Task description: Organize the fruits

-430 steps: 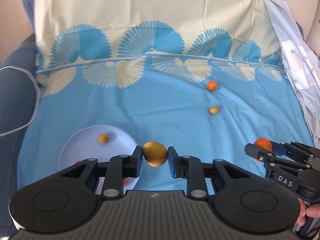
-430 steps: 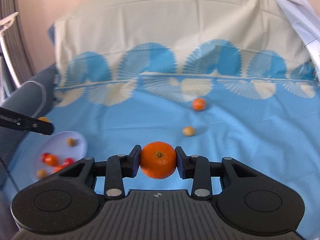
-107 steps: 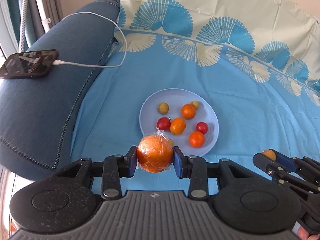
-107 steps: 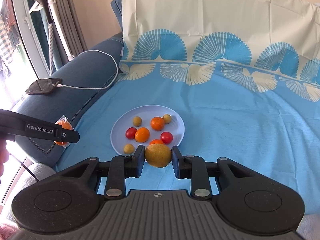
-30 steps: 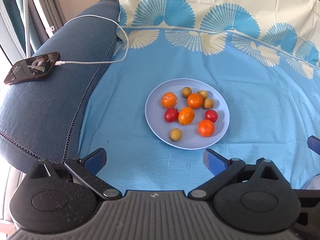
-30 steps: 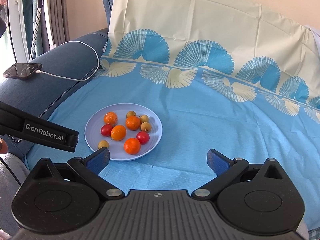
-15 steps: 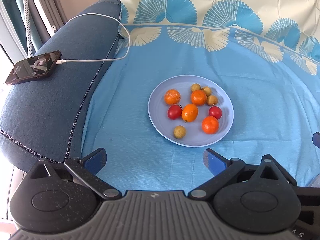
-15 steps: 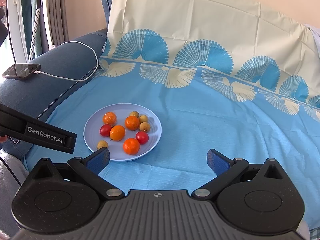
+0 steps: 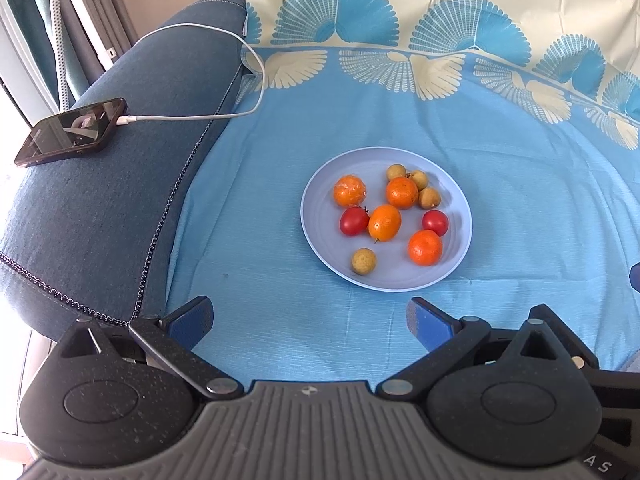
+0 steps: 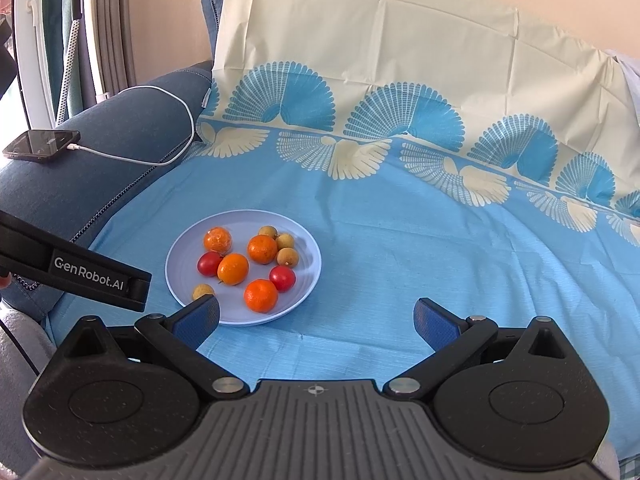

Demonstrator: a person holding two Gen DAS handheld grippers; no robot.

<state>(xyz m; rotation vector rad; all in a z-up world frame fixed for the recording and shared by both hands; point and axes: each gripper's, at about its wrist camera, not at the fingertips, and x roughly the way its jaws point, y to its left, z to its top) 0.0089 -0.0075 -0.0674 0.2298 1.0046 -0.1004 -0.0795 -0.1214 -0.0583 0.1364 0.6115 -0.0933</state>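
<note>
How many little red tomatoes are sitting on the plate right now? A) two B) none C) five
A: the plate holds two red tomatoes, one on its left side and one on its right side; everything else on it is orange or tan.
</note>
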